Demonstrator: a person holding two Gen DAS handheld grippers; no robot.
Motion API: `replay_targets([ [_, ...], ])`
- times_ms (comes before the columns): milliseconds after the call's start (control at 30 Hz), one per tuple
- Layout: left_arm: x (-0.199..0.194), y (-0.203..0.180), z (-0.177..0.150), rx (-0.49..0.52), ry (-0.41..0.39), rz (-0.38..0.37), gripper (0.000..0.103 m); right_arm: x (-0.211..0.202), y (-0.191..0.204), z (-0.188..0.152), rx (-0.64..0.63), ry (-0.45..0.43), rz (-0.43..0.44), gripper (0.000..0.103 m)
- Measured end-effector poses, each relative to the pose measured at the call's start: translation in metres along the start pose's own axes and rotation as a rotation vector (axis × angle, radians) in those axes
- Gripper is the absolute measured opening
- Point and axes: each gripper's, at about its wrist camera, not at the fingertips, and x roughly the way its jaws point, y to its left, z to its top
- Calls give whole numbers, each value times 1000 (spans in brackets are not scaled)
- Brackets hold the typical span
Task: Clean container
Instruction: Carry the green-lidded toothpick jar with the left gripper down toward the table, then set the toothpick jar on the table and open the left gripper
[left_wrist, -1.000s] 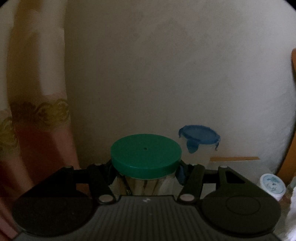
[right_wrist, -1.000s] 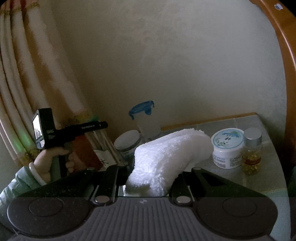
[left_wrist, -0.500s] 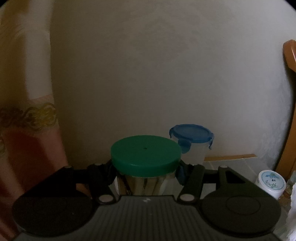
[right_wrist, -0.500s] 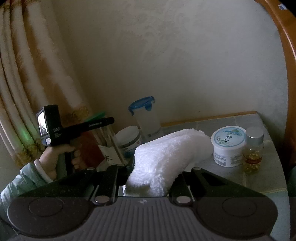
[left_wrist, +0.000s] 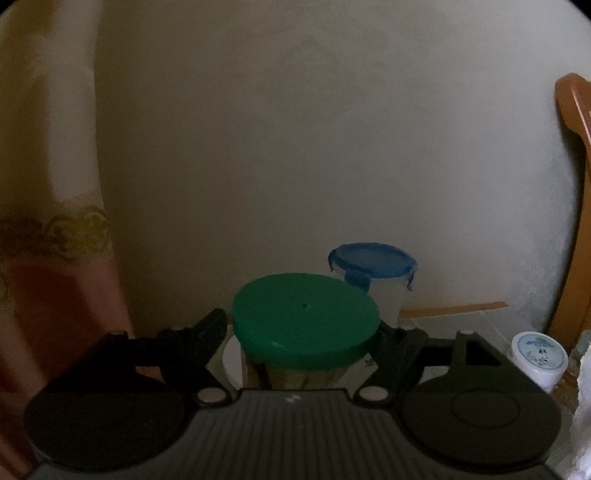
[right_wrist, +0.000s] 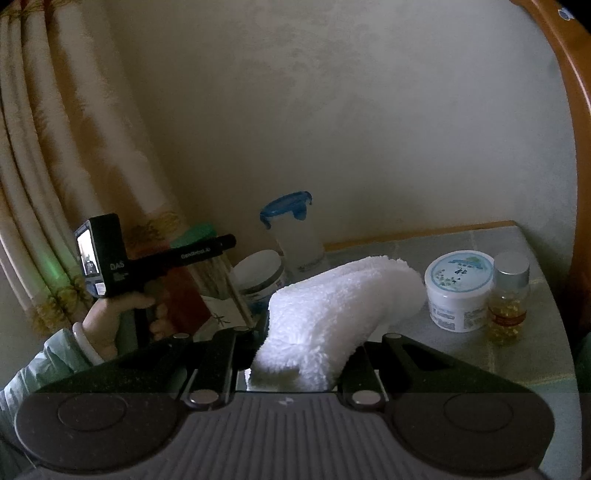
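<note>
Now releasing green-lidded container (left_wrist: 306, 325): left gripper (left_wrist: 301, 334) fingers opening, flanking lid, no longer pressing. Container upright at worktop (right_wrist: 524, 354) left edge, beside curtain. Right gripper (right_wrist: 301, 354) fingers clamped on white cloth (right_wrist: 332, 306). Likely next: pick another jar, regrip, wipe.

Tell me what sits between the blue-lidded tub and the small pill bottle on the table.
In the right wrist view, the white towel and the white cream jar lie between the tub and bottle.

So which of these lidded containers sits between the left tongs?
The green-lidded jar; the blue-lidded tub stands behind it by the wall, the white cream jar off right.
</note>
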Motion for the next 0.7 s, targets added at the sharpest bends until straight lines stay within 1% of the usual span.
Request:
replay_targets([
  [67,-2,1,-1,-18,2,4,80,-2,1,0,-3,0,0,20],
  [100,-3,2,-1,-26,0,10,84,-3,2,0,-4,-2,-1,20],
  [133,-5,2,-2,-34,-1,14,85,-4,2,0,-5,-3,0,20],
  [267,-13,6,-5,-63,3,23,85,-9,7,0,-16,-13,-1,20],
  [400,-25,8,-10,-91,6,11,85,-16,12,0,-27,-22,2,20],
  [567,-45,8,-17,-130,15,-18,85,-26,22,-1,-44,-39,4,20],
  [700,-68,10,-22,-172,8,-39,85,-36,32,-1,-63,-59,7,20],
])
